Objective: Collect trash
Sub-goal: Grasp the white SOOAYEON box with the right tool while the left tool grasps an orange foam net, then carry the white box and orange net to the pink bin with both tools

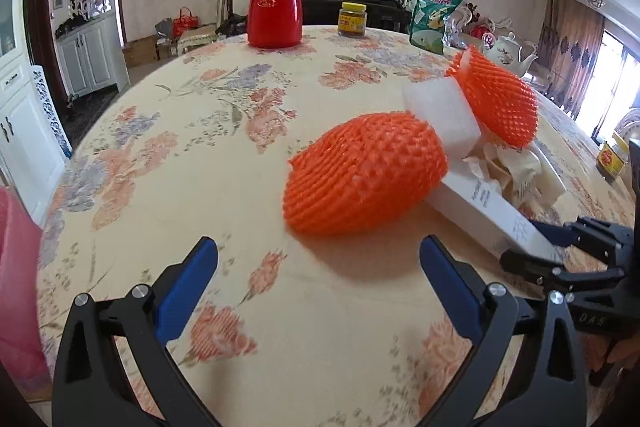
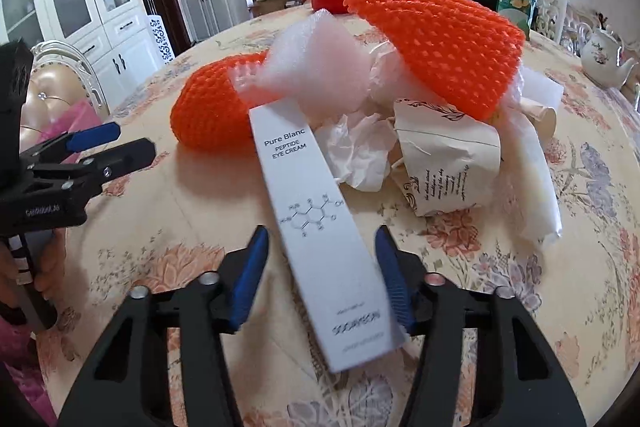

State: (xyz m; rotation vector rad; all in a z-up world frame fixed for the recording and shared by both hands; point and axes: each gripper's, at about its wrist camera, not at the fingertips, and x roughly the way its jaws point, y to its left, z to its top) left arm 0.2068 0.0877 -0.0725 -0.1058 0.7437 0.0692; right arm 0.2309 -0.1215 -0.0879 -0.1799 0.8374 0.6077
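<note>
Straddling the white eye-cream box (image 2: 320,227) with your right gripper (image 2: 320,267) spread but not pinching, and your left gripper (image 1: 320,287) spread empty before the nearest orange foam net (image 1: 364,173), you've collected nothing yet: the heap sits on the floral table (image 1: 180,147).

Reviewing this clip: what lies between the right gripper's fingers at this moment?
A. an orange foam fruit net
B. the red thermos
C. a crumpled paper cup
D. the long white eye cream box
D. In the right wrist view the eye cream box runs lengthwise between the open blue fingers of the right gripper, which flank it without visibly clamping it.
</note>
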